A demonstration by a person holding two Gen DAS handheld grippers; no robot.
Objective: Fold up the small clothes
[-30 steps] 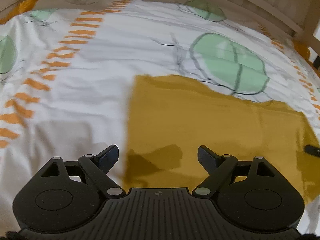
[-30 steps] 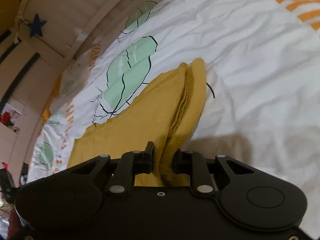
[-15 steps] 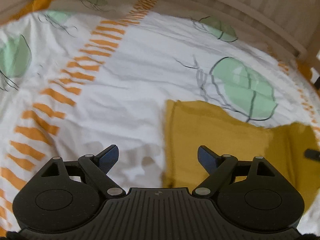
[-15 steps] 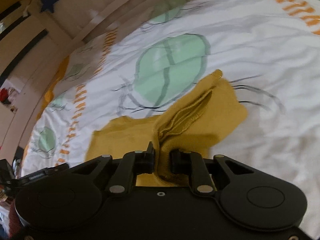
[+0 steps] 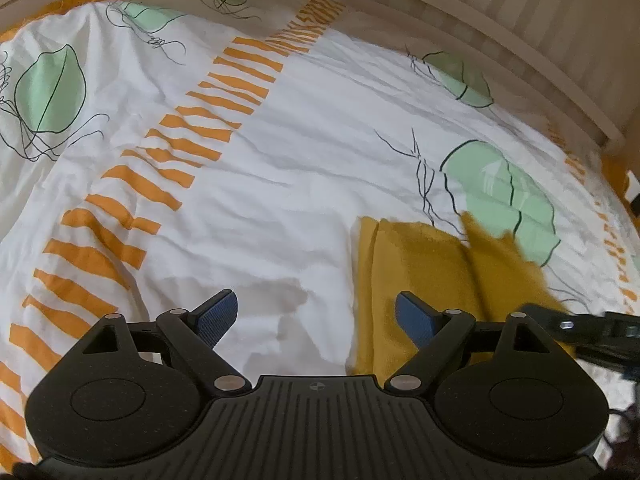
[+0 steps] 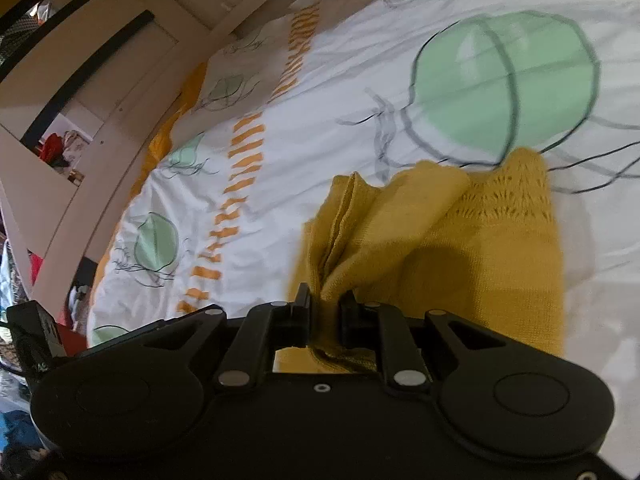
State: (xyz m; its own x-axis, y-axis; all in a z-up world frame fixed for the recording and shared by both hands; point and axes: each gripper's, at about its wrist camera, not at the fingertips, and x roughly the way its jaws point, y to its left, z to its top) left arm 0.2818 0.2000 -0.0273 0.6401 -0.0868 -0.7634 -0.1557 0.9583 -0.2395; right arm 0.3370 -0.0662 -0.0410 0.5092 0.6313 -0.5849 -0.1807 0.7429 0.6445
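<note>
A mustard-yellow knitted garment (image 5: 416, 268) lies on the bed sheet (image 5: 280, 184), partly folded over itself. My right gripper (image 6: 326, 302) is shut on a bunched edge of the garment (image 6: 460, 240) and holds it raised above the rest of the cloth. In the left wrist view the right gripper (image 5: 580, 328) shows at the right edge with yellow cloth hanging from it. My left gripper (image 5: 316, 314) stands open and holds nothing. It hovers over bare sheet, with its right pad (image 5: 414, 316) above the garment's left edge.
The white sheet (image 6: 320, 112) bears orange stripes and green leaf prints. A slatted wooden bed rail (image 5: 500, 28) runs along the far side. A black device (image 6: 32, 332) and cluttered shelves show at the left of the right wrist view.
My right gripper has lifted the held edge and carried it across over the garment. My left gripper has drifted left, off the yellow cloth and over the bare sheet, still open.
</note>
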